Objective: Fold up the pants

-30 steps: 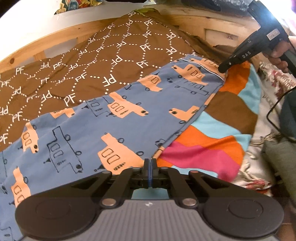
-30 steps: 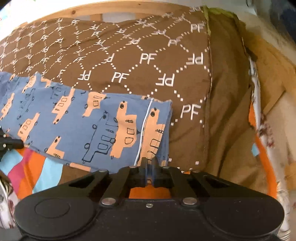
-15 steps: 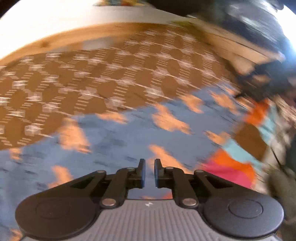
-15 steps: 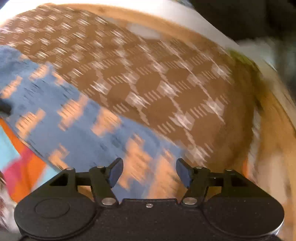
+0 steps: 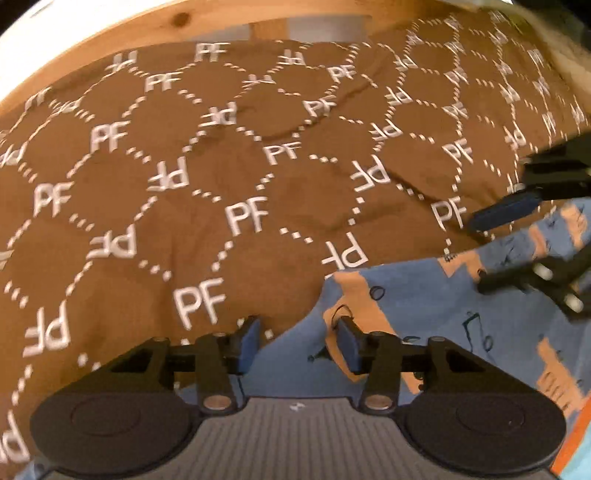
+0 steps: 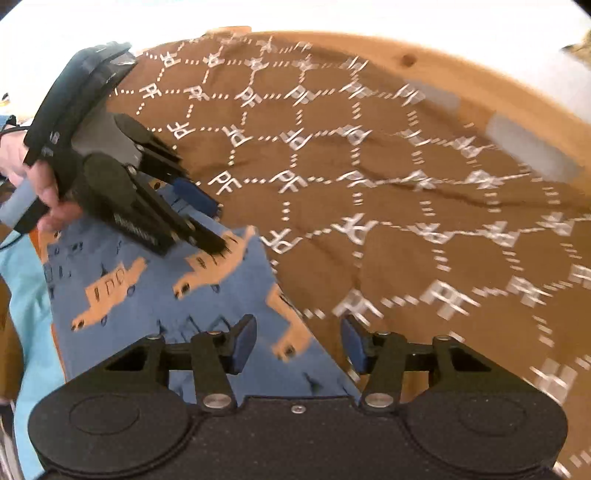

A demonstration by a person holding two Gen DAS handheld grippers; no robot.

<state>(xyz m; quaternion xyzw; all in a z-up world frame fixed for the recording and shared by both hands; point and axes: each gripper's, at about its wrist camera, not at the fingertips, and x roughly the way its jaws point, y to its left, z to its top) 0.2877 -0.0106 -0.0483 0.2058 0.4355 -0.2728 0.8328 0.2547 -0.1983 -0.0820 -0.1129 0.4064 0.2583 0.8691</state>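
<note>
The blue pants with orange vehicle prints lie flat on a brown "PF" quilt. My left gripper is open and empty, its fingers straddling the far edge of the pants. My right gripper is open and empty over the same edge of the pants. The right gripper also shows at the right of the left wrist view, open above the pants. The left gripper shows at the left of the right wrist view, held by a hand.
The brown quilt covers the bed beyond the pants. A wooden bed frame runs along the far side. A multicoloured orange and light-blue blanket lies under the near side of the pants.
Both grippers were shut on the pants' edge, then opened and let go. Both have swung to the far edge of the pants, toward the brown quilt.
</note>
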